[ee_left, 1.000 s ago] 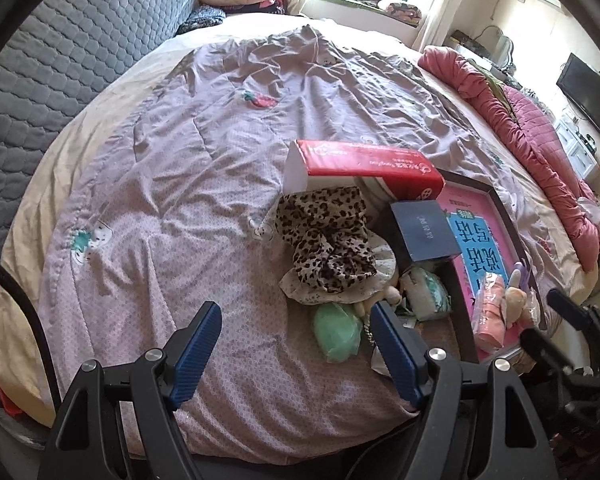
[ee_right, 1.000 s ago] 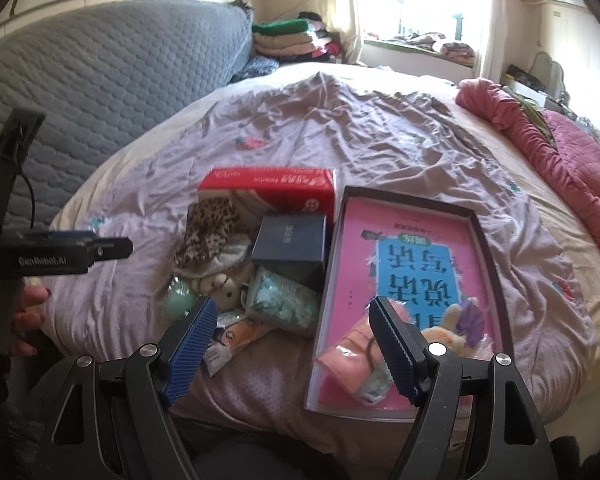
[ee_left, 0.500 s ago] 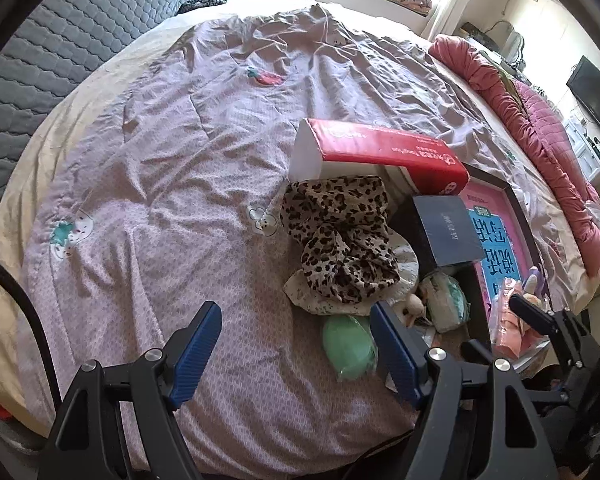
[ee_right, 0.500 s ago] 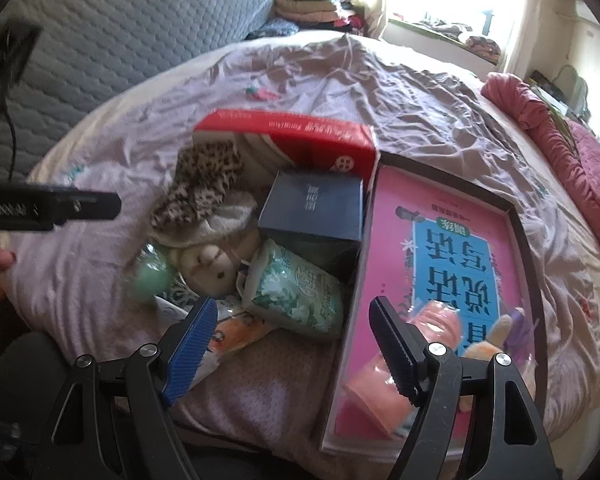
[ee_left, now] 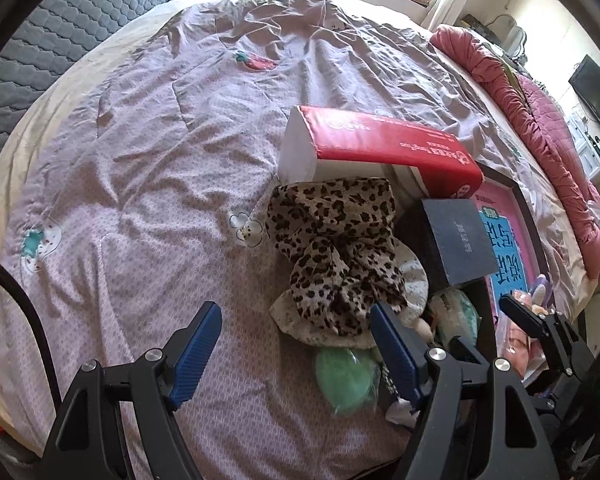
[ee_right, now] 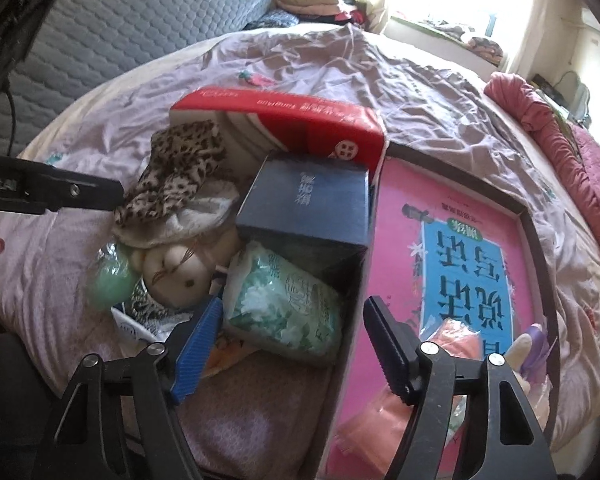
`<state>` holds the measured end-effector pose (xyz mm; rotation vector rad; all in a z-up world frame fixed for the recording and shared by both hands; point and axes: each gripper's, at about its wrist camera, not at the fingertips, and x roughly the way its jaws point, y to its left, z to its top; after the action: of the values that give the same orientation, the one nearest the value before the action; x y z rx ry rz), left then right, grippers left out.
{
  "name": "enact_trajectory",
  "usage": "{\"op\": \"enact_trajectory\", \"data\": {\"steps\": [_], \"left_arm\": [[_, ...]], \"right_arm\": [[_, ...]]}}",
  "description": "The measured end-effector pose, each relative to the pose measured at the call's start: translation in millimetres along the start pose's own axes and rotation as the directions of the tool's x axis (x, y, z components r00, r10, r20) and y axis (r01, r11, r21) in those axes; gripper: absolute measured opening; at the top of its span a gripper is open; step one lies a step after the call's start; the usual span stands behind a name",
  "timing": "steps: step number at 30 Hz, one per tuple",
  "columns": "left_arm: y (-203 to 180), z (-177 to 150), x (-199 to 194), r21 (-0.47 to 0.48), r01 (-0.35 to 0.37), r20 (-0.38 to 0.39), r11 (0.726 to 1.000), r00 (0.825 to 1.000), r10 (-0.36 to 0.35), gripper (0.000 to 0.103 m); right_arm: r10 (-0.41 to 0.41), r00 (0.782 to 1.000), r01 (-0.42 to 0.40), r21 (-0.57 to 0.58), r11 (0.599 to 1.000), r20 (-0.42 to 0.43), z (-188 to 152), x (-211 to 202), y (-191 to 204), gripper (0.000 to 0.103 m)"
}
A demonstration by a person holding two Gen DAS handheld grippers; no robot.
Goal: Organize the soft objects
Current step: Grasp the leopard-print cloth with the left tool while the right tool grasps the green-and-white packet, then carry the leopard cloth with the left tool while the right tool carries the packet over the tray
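A pile of soft things lies on the lilac bedspread (ee_left: 148, 200). A leopard-print cloth (ee_left: 336, 248) rests on a white fluffy piece (ee_left: 414, 280), with a green soft ball (ee_left: 346, 376) in front. My left gripper (ee_left: 296, 320) hovers open just left of that ball, with nothing between its fingers. In the right wrist view, my right gripper (ee_right: 295, 310) is closing around a green-and-white tissue packet (ee_right: 288, 304); the pads are not pressing it. A cream plush doll (ee_right: 176, 272) lies left of the packet, partly under the leopard-print cloth (ee_right: 180, 164).
A red tissue pack (ee_right: 292, 120) and a dark blue box (ee_right: 308, 200) stand behind the pile. A dark-framed pink tray (ee_right: 460, 208) at right holds a pink packet (ee_right: 456, 340) and a purple plush (ee_right: 528, 344). A red quilt (ee_left: 540, 128) lines the bed's right edge.
Both grippers have come down closer to the pile. The right one now straddles the green-and-white packet, and its jaws have narrowed a little. The left jaws keep the same gap.
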<state>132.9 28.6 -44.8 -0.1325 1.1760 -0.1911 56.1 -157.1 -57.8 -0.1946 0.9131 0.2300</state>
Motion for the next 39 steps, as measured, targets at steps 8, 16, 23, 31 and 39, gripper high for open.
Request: {"op": "enact_trajectory", "data": {"steps": [8,16,23,31,39], "left_arm": [[4,8,17,-0.019,0.004,-0.022,1.000,1.000,-0.005,0.076],[5,16,29,-0.029,0.005,-0.029,1.000,1.000,-0.006,0.076],[7,24,41,-0.060,0.027,-0.042,0.998,0.999,-0.030,0.076],[18,25,50,-0.156,0.173,-0.034,0.972,0.983,-0.181,0.031],[-3,23,33,-0.045,0.189,0.008,0.981,0.982,-0.189,0.007]], "right_arm": [[-0.042,0.999,0.040,-0.115,0.993,-0.022,3,14,19,0.072],[-0.060,0.996,0.049,-0.164,0.985,-0.061,7,33,27,0.054],[0.079,0.995,-0.082,-0.063,0.995,-0.060,8,19,12,0.030],[0.222,0.975,-0.220,0.113,0.969,-0.001,7,-7,-22,0.027],[0.279,0.959,-0.283,0.170,0.944,0.050,8,-23,-31,0.027]]}}
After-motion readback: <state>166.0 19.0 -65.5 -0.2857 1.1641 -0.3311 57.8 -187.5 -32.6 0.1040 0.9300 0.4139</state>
